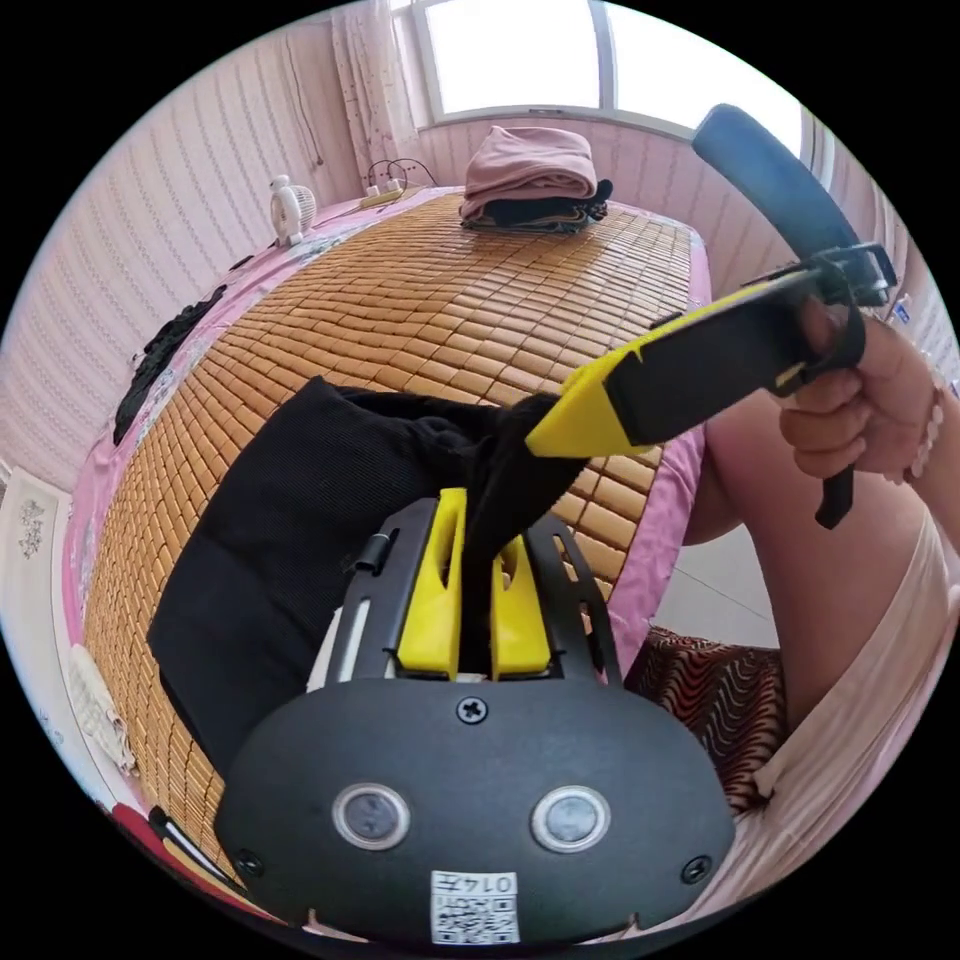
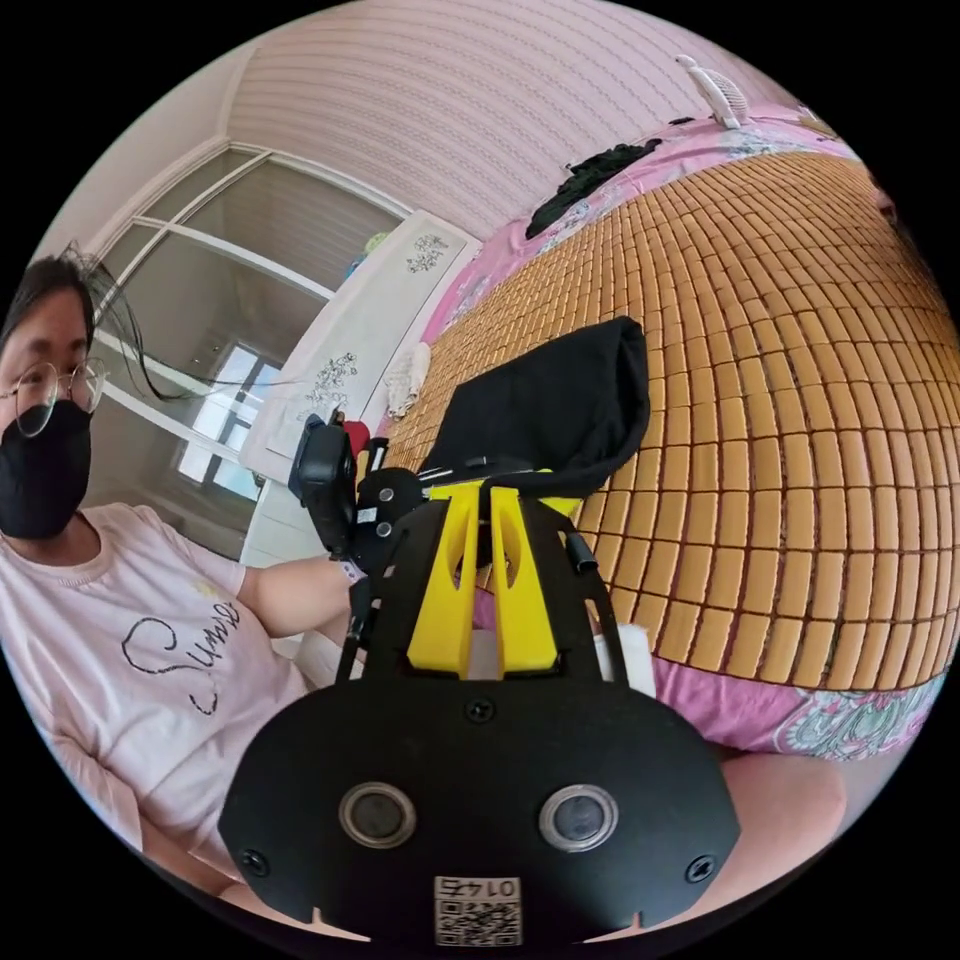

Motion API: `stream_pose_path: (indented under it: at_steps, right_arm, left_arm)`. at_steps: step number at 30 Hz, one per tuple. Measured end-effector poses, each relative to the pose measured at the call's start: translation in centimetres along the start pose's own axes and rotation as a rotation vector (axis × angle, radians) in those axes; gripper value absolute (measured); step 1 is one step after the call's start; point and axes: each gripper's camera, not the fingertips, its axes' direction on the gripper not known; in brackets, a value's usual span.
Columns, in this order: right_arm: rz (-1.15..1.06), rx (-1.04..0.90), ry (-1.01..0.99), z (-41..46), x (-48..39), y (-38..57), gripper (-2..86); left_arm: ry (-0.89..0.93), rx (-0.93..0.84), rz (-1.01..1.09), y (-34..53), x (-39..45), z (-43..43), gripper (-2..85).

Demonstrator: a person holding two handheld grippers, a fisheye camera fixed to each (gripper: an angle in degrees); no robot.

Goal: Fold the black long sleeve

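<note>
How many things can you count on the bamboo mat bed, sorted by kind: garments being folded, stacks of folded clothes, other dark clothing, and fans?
Black long sleeve being folded, held by the left gripper and right gripper: 1
Stack of folded clothes at the far end: 1
Dark clothing by the bed's edge: 1
Small white fan: 1
Total: 4

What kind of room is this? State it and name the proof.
Probably a bedroom: a bed covered by a bamboo mat over a pink sheet, folded clothes stacked below the window.
</note>
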Motion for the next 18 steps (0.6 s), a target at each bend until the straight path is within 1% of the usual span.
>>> stream_pose_path:
  at_steps: [2,4,6,8,9,11,13,16,18]
  right_arm:
    - [0.026,0.104,0.035,-1.8,1.0,0.3,6.3]
    - [0.100,0.151,0.165,-2.5,3.1,0.3,12.9]
    - [0.176,0.170,0.198,-2.1,4.8,0.0,14.3]
    - [0.247,0.195,0.189,-1.5,6.4,-0.2,15.1]
    - [0.299,0.185,0.191,-0.9,7.3,-0.3,14.3]
    - [0.328,0.189,0.197,-0.7,7.9,-0.4,9.7]
    - [0.357,0.228,0.105,-1.5,8.4,0.0,3.7]
    - [0.332,0.324,0.014,-4.6,7.3,0.7,2.2]
    - [0.277,0.365,0.034,-7.0,5.5,0.8,1.8]
  left_arm:
    - [0.047,0.007,0.020,0.9,0.5,-0.8,1.7]
    - [0.082,0.039,0.043,2.2,1.1,-2.0,1.1]
    - [0.120,0.073,0.080,3.7,1.8,-3.5,0.7]
    - [0.167,0.107,0.114,5.9,2.7,-5.4,0.4]
    - [0.177,0.114,0.118,6.4,2.8,-5.8,0.4]
    - [0.200,0.131,0.119,8.2,2.9,-7.3,0.2]
    - [0.189,0.155,0.103,9.1,2.6,-8.3,0.1]
    - [0.163,0.222,0.097,9.6,1.6,-10.3,0.0]
    - [0.189,0.293,0.079,9.5,0.7,-11.7,0.0]
